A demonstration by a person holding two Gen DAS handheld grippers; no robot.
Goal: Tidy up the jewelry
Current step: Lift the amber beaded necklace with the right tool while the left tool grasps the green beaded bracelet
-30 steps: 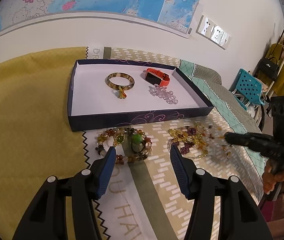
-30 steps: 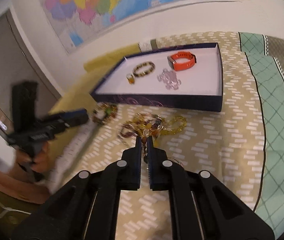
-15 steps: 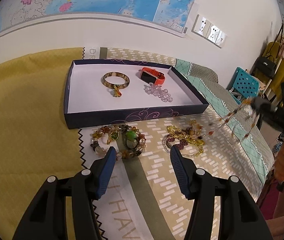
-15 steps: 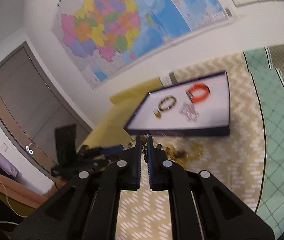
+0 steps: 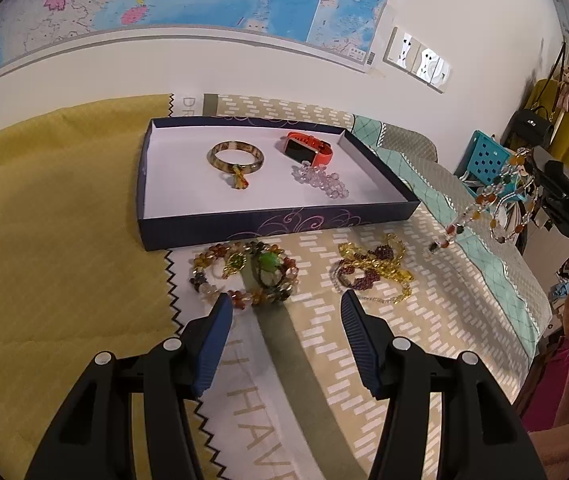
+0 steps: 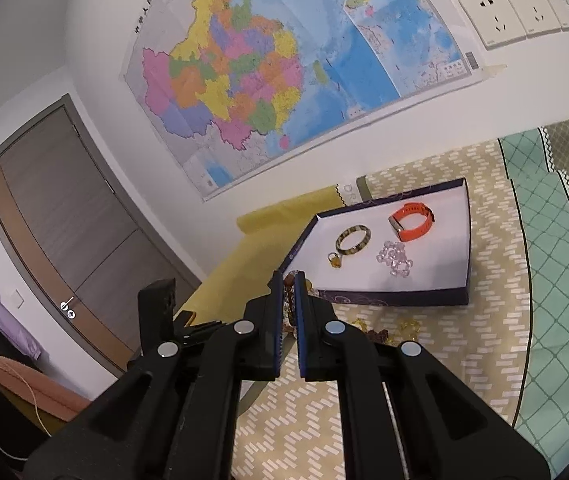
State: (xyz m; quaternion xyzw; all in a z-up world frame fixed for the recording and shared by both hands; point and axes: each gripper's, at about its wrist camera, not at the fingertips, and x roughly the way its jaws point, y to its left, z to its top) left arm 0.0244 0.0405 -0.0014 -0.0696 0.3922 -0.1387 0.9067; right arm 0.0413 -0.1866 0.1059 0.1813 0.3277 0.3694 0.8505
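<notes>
Our right gripper clamped on a beaded necklace dangling above the bedspread, our left gripper half-open, empty, near the bead bracelets.

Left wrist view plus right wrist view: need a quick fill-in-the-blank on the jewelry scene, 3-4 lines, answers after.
1. The beaded necklace hangs from the ____ gripper, clear of the bedspread.
2. The watch lying in the tray has a strap coloured ____.
3. The left gripper has its jaws ____, with nothing between the pads.
4. Counting the bangle and the clear bead bracelet, the tray holds ____ pieces.

Missing words: right; orange; open; three
</notes>
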